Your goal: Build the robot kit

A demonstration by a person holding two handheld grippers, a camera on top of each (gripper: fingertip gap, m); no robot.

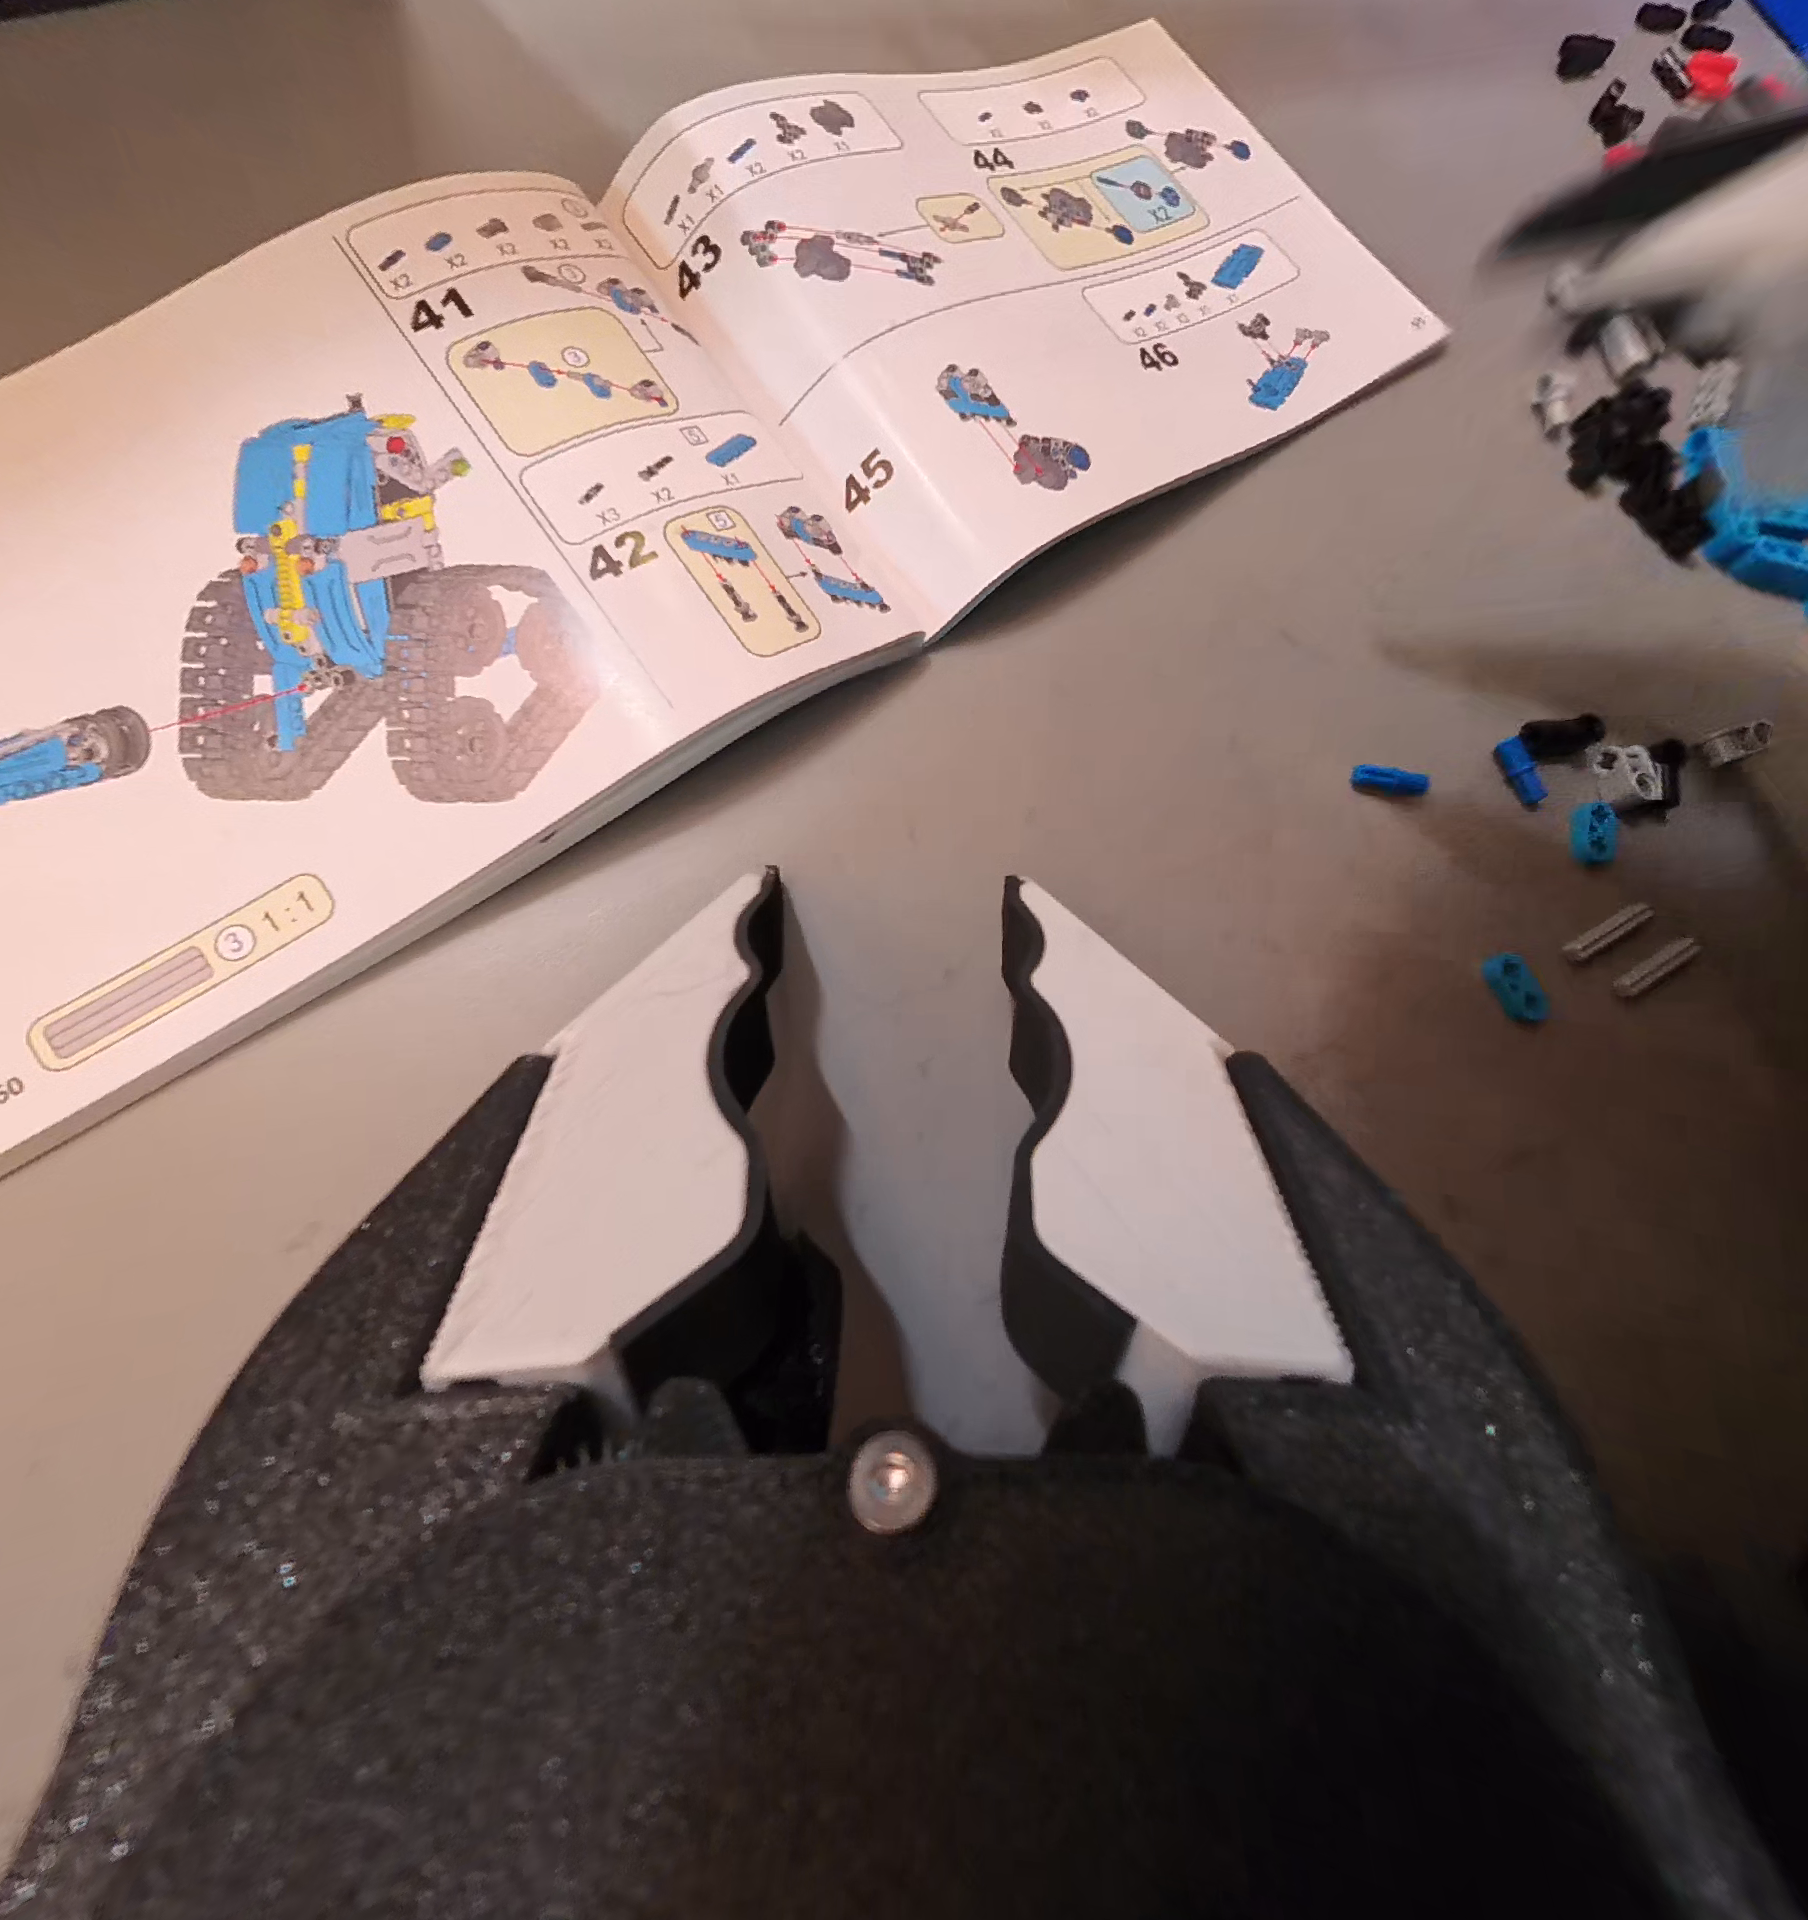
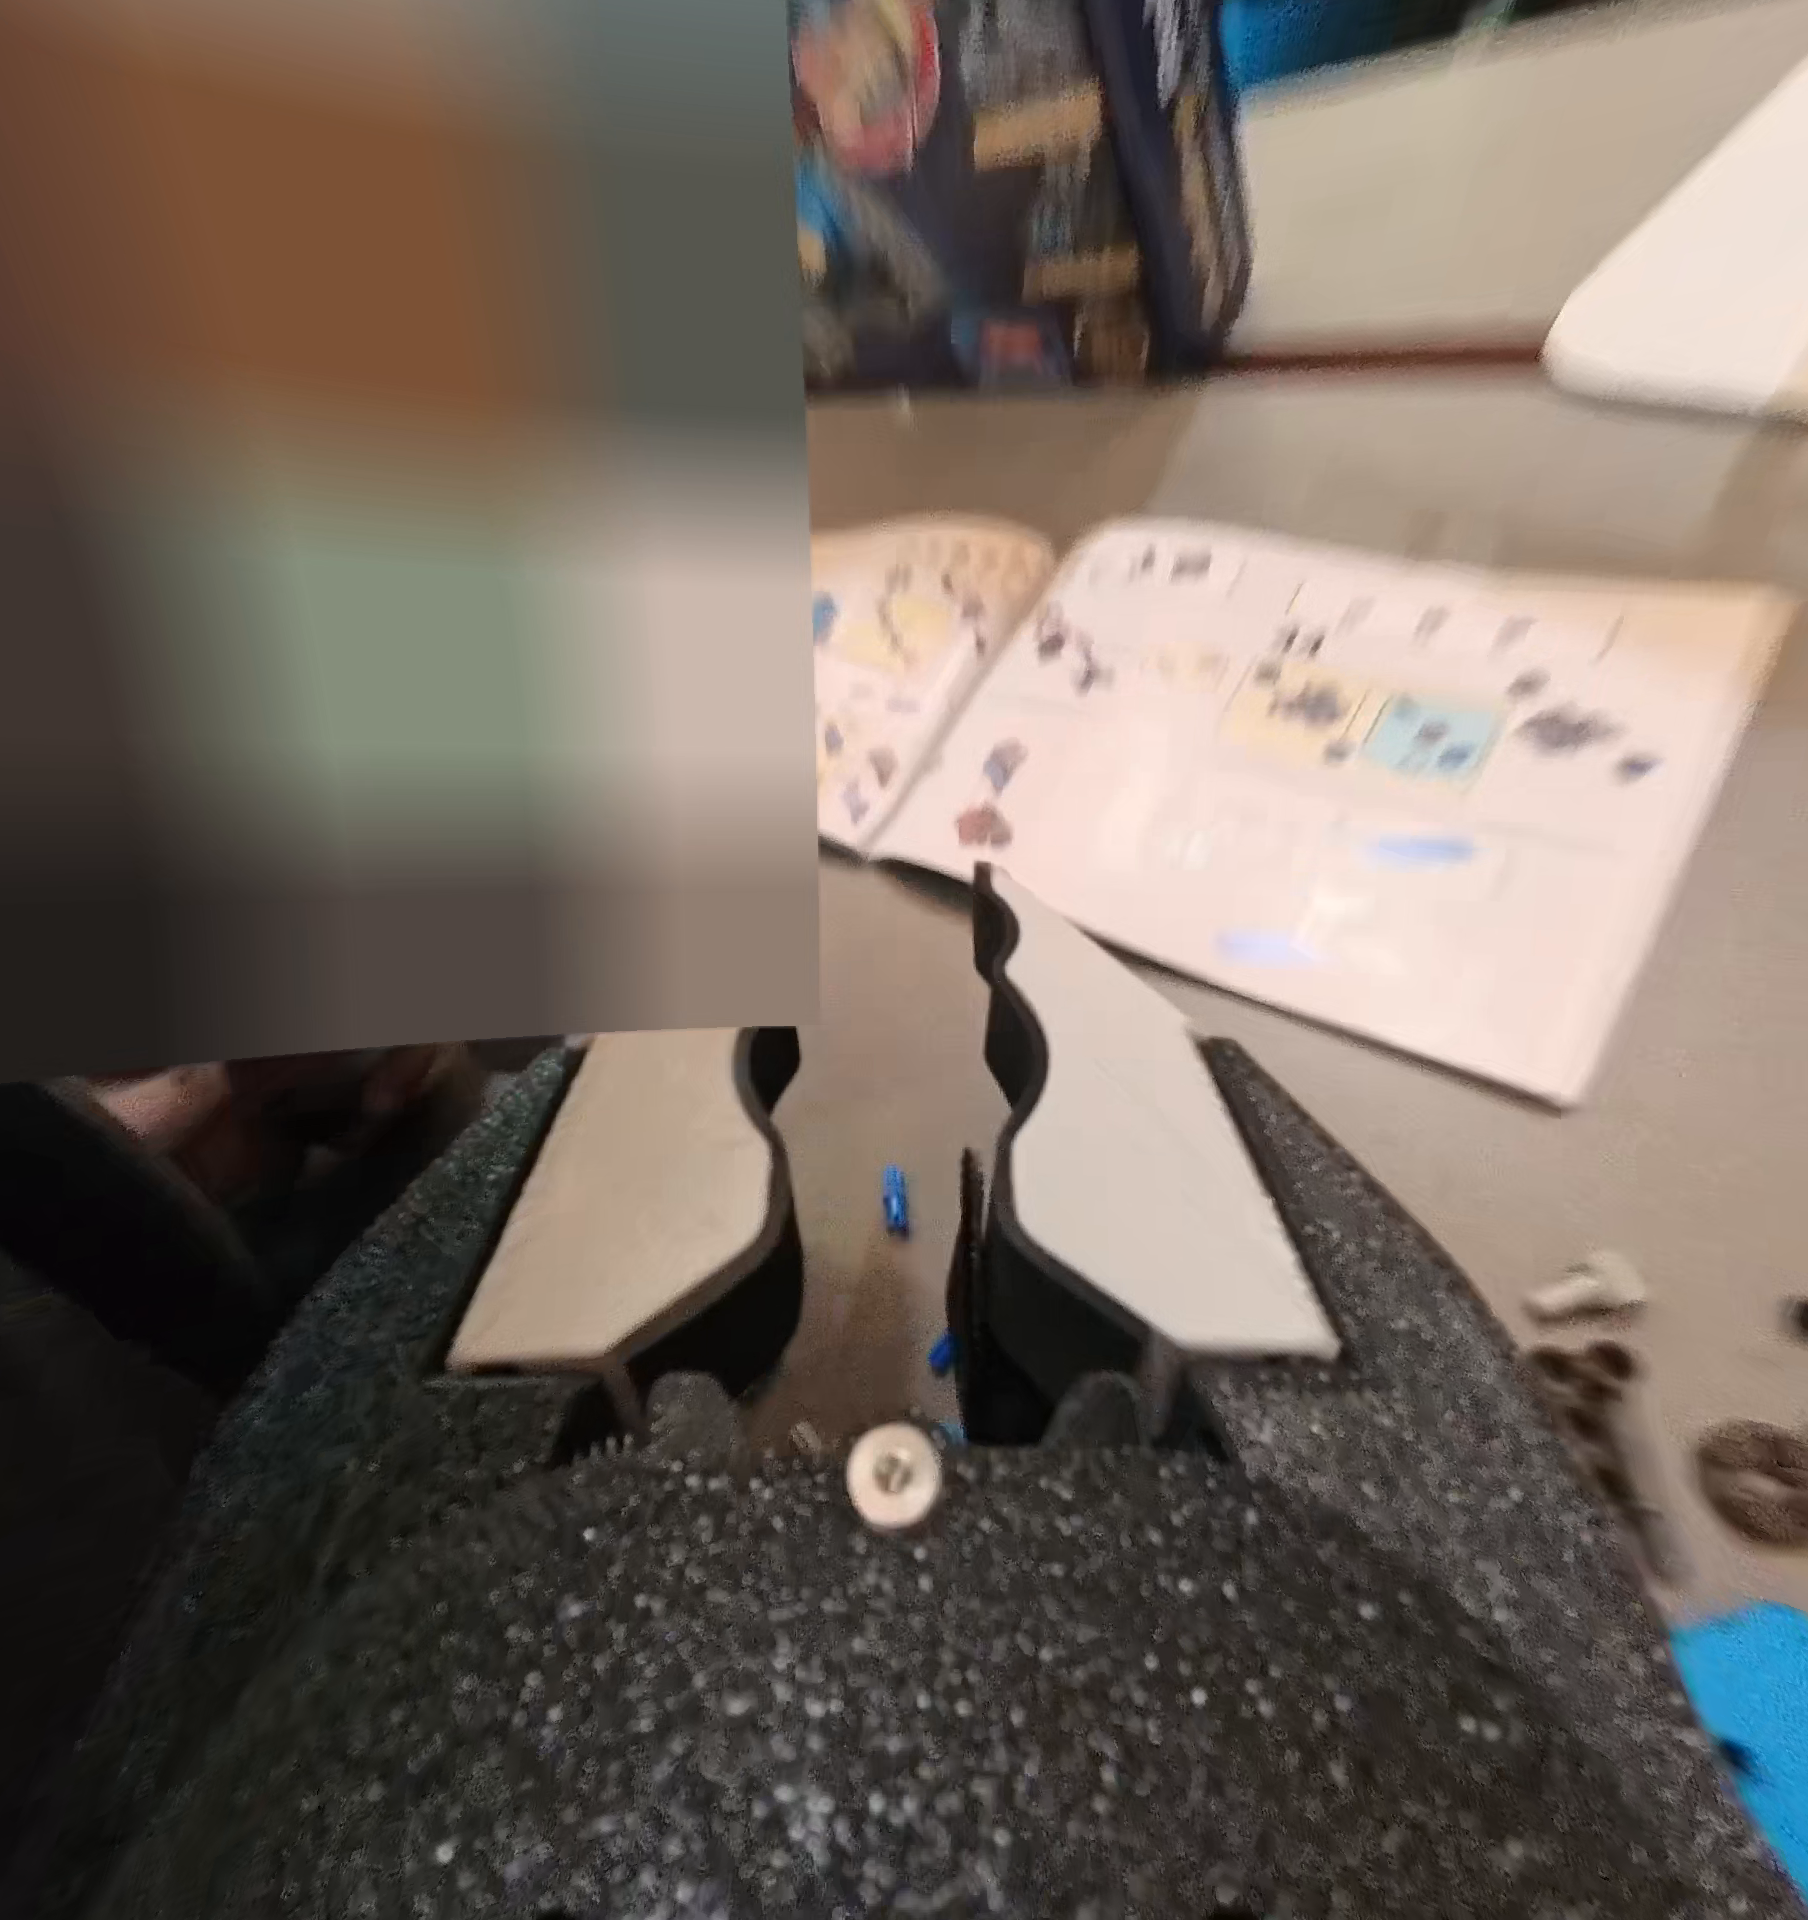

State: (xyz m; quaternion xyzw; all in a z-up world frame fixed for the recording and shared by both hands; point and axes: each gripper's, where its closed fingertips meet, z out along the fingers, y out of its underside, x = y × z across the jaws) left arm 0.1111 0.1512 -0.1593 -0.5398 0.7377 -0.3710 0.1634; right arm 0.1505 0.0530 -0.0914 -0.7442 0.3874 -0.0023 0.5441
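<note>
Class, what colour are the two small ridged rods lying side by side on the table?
Grey rods; left wrist view.

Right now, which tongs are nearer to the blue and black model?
Right. The right tongs are close beside the blue and black model; the left tongs sit well back, with it far ahead to their right.

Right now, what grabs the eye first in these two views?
The open instruction booklet lies flat on the grey table, ahead and left of the open, empty left gripper. To that gripper's right sits a scatter of small blue, black and grey building pieces. In the right wrist view the right gripper is open too, with a small blue pin on the table between its fingers.
</note>
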